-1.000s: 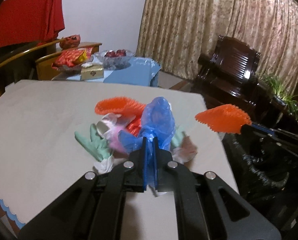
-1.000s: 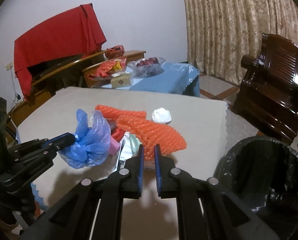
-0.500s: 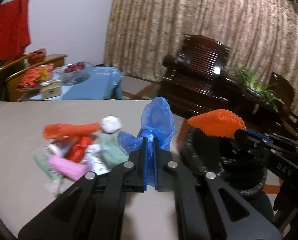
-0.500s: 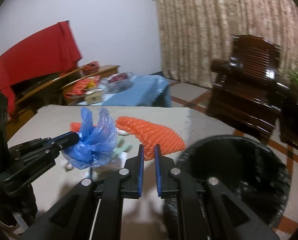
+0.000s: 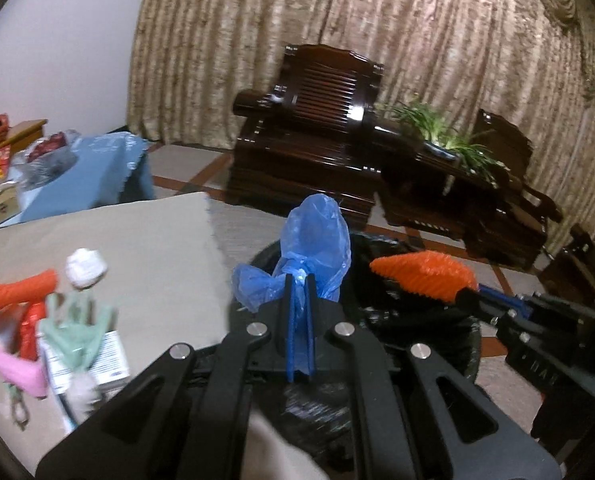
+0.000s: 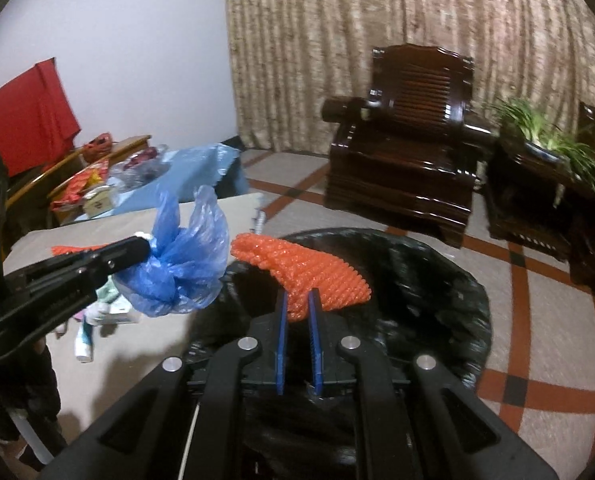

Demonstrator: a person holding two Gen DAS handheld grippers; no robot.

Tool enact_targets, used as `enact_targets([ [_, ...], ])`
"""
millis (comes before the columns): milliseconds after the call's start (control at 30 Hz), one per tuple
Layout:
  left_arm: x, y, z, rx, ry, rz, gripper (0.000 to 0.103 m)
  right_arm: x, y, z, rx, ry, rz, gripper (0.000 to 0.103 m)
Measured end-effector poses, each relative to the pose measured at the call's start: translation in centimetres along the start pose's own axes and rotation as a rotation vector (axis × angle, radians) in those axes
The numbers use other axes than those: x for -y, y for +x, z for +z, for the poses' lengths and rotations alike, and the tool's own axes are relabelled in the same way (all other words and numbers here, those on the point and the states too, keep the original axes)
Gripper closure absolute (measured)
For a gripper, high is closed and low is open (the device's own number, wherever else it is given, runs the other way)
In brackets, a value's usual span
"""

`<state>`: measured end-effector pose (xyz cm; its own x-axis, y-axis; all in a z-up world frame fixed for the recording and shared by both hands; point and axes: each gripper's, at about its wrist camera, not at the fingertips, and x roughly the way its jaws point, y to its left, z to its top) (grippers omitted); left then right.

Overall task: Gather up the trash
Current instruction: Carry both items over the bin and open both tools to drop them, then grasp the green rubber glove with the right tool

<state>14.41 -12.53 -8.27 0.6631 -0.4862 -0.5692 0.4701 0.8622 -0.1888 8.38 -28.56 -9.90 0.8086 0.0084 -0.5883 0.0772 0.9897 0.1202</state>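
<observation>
My left gripper (image 5: 298, 280) is shut on a crumpled blue plastic bag (image 5: 311, 246) and holds it over the near rim of a black-lined trash bin (image 6: 429, 280). My right gripper (image 6: 297, 296) is shut on an orange foam net (image 6: 303, 270) and holds it above the bin's opening. The left gripper with the blue bag (image 6: 181, 268) shows at the left of the right wrist view. The orange net (image 5: 423, 276) shows at the right of the left wrist view. More trash lies on the beige table (image 5: 145, 248): an orange net (image 5: 13, 294), a white wad (image 5: 86, 268), green and pink wrappers (image 5: 75, 332).
A dark wooden armchair (image 6: 405, 168) and a side table with a green plant (image 6: 545, 140) stand behind the bin on the tiled floor. A low table with a blue cloth (image 6: 193, 176) and snacks stands beyond the beige table. Curtains cover the back wall.
Both grippers have swung right from the table's trash pile to over the bin, each still holding its piece. The bin now fills the lower middle of both views.
</observation>
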Motion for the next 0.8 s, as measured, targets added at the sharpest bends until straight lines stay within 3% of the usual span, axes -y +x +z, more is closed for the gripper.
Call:
enact_targets([
  [200,2.4,3.4,0.1,-0.042,0.024,-0.072,0.097,2.2,0.6,-0.7,-0.023,0.040,-0.051,0.091],
  [267,3.0,4.1,0.0,-0.057,0.027,-0.088,0.082,2.6,0.8,-0.9,-0.039,0.051,-0.073,0.089],
  [367,2.5,4.1,-0.5,-0.058,0.026,-0.076,0.067,3.4,0.8,-1.3,-0.048,0.072,-0.089,0.073],
  [433,1.9,3.5,-0.6,-0.054,0.022,-0.055,0.060,3.6,0.8,-1.5,-0.049,0.072,-0.091,0.067],
  [567,0.1,1.1,-0.9,-0.014,0.014,0.029,0.032,2.7,0.6,-1.3,-0.026,0.070,-0.089,0.029],
  [600,-0.4,0.5,-0.9,-0.007,0.011,0.046,0.029,2.3,0.5,-1.1,-0.015,0.070,-0.086,0.019],
  [700,-2.4,-1.7,-1.2,0.019,-0.005,0.122,0.020,1.2,0.5,-0.6,0.006,0.067,-0.042,0.009],
  [800,-5.0,-4.2,-1.6,0.038,-0.026,0.209,0.017,-1.1,0.6,-0.2,0.020,0.048,0.007,0.006],
])
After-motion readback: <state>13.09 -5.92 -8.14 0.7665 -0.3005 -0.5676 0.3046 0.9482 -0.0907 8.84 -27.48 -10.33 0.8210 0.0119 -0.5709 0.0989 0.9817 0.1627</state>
